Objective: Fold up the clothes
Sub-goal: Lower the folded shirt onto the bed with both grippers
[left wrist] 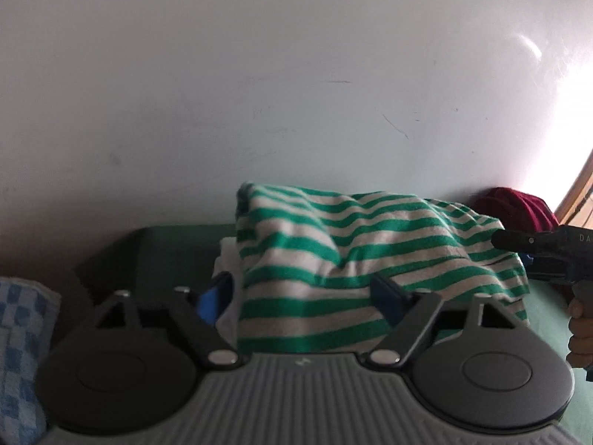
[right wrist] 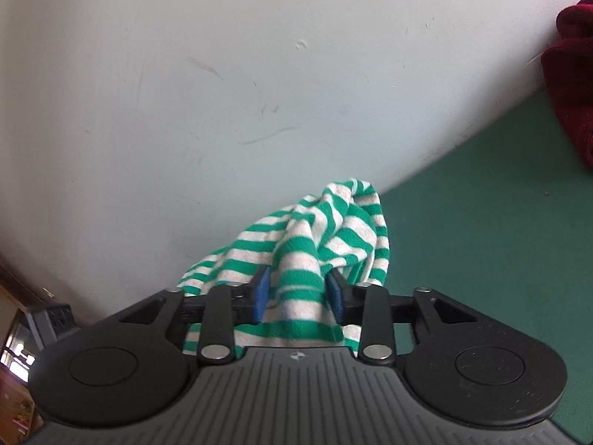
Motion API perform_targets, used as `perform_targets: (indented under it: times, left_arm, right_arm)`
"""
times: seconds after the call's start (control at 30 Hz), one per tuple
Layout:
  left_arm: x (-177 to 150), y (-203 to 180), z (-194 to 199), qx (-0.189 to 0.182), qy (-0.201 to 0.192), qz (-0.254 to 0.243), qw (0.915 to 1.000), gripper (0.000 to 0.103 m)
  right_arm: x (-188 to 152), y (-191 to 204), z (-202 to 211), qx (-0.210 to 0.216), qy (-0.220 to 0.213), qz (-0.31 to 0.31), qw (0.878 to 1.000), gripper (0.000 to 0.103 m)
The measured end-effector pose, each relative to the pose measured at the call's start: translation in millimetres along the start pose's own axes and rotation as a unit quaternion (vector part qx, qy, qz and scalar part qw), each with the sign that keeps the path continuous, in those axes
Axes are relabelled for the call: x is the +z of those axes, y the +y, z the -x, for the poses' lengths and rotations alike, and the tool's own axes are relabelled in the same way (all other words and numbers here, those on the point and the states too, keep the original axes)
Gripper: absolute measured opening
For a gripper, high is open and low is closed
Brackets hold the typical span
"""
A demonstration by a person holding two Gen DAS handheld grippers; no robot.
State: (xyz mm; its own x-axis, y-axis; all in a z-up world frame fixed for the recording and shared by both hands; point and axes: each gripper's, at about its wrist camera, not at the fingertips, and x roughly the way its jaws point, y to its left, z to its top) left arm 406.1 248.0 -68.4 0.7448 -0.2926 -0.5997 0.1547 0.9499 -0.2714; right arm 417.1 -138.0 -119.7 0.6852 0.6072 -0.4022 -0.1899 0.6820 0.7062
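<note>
A green-and-white striped garment (left wrist: 333, 259) lies bunched on the green surface (left wrist: 166, 252) against a white wall. My left gripper (left wrist: 301, 298) is open and wide, with the near edge of the garment lying between its blue pads (left wrist: 213, 302) without being pinched. The right gripper (left wrist: 519, 241) comes in from the right at the garment's far side, held by a hand (left wrist: 578, 330). In the right wrist view, my right gripper (right wrist: 298, 294) has a thick fold of the striped garment (right wrist: 315, 244) filling the gap between its blue pads (right wrist: 261, 293); the cloth rises in a peak beyond them.
A blue-and-white checked cloth (left wrist: 22, 337) lies at the left. A dark red garment (right wrist: 570, 74) is heaped at the right against the wall (right wrist: 259, 74). A white cloth edge (left wrist: 229, 259) shows under the striped one. Green surface (right wrist: 481, 252) stretches to the right.
</note>
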Motion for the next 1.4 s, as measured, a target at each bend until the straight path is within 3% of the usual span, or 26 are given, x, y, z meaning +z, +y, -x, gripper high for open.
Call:
perform_targets:
  times: [0.1,0.13,0.2,0.27,0.33,0.4,0.53,0.6,0.63,0.67,0.73,0.8,0.87,0.97,1.1,1.13,1.17,1.23,1.3,1.4]
  left_arm:
    - [-10,10,-7,-0.002,0.008,0.020,0.9998,0.074]
    - [-11,9,-10,-0.007,0.009,0.023,0.9997,0.060]
    - [-13,4,-13,-0.016,0.009,0.025,0.9995,0.047]
    - [-13,-7,-3,-0.003,-0.006,0.007,0.9999,0.033]
    - [-16,-15,11,0.009,-0.024,-0.010,0.9996,0.028]
    - [-22,-15,17,0.017,-0.026,-0.014,0.9994,0.028]
    - [-25,-8,7,0.023,-0.010,0.006,0.9997,0.038]
    - [-19,-13,17,0.028,-0.022,-0.005,0.9993,0.044]
    - [-17,-16,25,0.032,-0.031,-0.015,0.9989,0.045]
    - [-13,-19,35,0.039,-0.042,-0.026,0.9980,0.053]
    - [-4,-27,60,0.057,-0.075,-0.050,0.9943,0.058]
    - [7,-36,84,0.057,-0.117,-0.058,0.9898,0.058]
    - [24,-48,84,0.043,-0.141,-0.060,0.9873,0.052]
    - [40,-65,41,0.042,-0.124,-0.057,0.9898,0.051]
    - [30,-52,-43,0.098,-0.050,-0.027,0.9936,0.034]
    - [22,-46,-56,0.111,-0.042,-0.026,0.9926,0.036]
    - [13,-44,-60,0.112,-0.052,-0.033,0.9918,0.038]
    - [-4,-40,-66,0.114,-0.072,-0.046,0.9898,0.039]
    - [-10,-40,-68,0.109,-0.082,-0.051,0.9893,0.039]
    - [-14,-34,-76,0.095,-0.096,-0.036,0.9901,0.042]
  right_arm:
    - [6,5,-14,-0.018,0.001,0.016,1.000,0.050]
    - [11,11,-24,-0.028,0.010,0.023,0.999,0.052]
    - [16,20,-42,-0.045,0.028,0.039,0.998,0.043]
    - [15,34,-49,-0.051,0.030,0.064,0.996,0.027]
    - [17,47,-48,-0.031,0.014,0.085,0.996,0.024]
    - [19,57,-44,0.008,-0.006,0.099,0.995,0.023]
    - [15,51,-53,-0.024,-0.005,0.115,0.993,0.026]
    - [13,43,-58,-0.050,0.002,0.116,0.992,0.034]
    - [11,39,-60,-0.063,0.005,0.116,0.991,0.047]
    - [13,41,-53,-0.074,-0.004,0.121,0.990,0.053]
    - [16,53,-35,-0.109,-0.040,0.152,0.982,0.053]
    - [20,75,-17,-0.148,-0.091,0.204,0.963,0.049]
    - [24,94,-11,-0.111,-0.115,0.241,0.957,0.041]
    - [25,119,-36,-0.080,-0.100,0.273,0.953,0.040]
    - [11,123,-93,-0.132,-0.097,0.335,0.928,0.040]
    - [9,117,-104,-0.151,-0.092,0.340,0.924,0.040]
    - [9,106,-111,-0.173,-0.073,0.334,0.924,0.035]
    - [8,82,-120,-0.178,-0.037,0.291,0.939,0.034]
    - [2,67,-115,-0.159,-0.052,0.262,0.951,0.034]
    - [-6,63,-116,-0.160,-0.076,0.254,0.951,0.033]
